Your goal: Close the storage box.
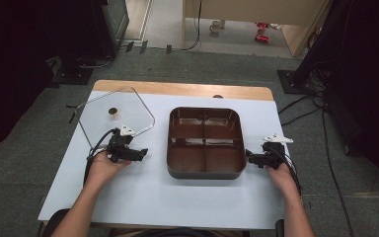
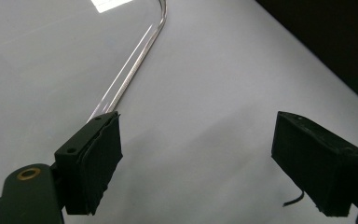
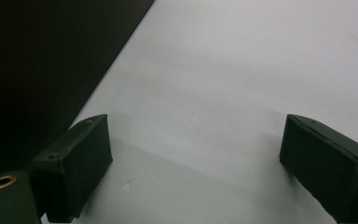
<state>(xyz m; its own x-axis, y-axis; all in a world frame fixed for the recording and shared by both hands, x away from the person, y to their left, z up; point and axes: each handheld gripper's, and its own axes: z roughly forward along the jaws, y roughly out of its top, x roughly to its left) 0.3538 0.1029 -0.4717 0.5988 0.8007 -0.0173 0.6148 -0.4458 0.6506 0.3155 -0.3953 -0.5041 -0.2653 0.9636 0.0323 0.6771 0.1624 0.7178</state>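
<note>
A white table [image 1: 143,187] stands on grey carpet [image 1: 29,168], with a strip of bare wood [image 1: 177,89] along its far edge. Dark equipment [image 1: 44,34] crowds the far left, a black stand base [image 1: 71,75] at its foot. On the right, more dark gear [image 1: 360,59] rises, and black cables [image 1: 325,128] trail across the carpet. Far beyond, a paler floor [image 1: 163,22] runs past a light wooden panel [image 1: 256,10], where a white cup [image 1: 216,24] and red items [image 1: 262,30] lie.
</note>
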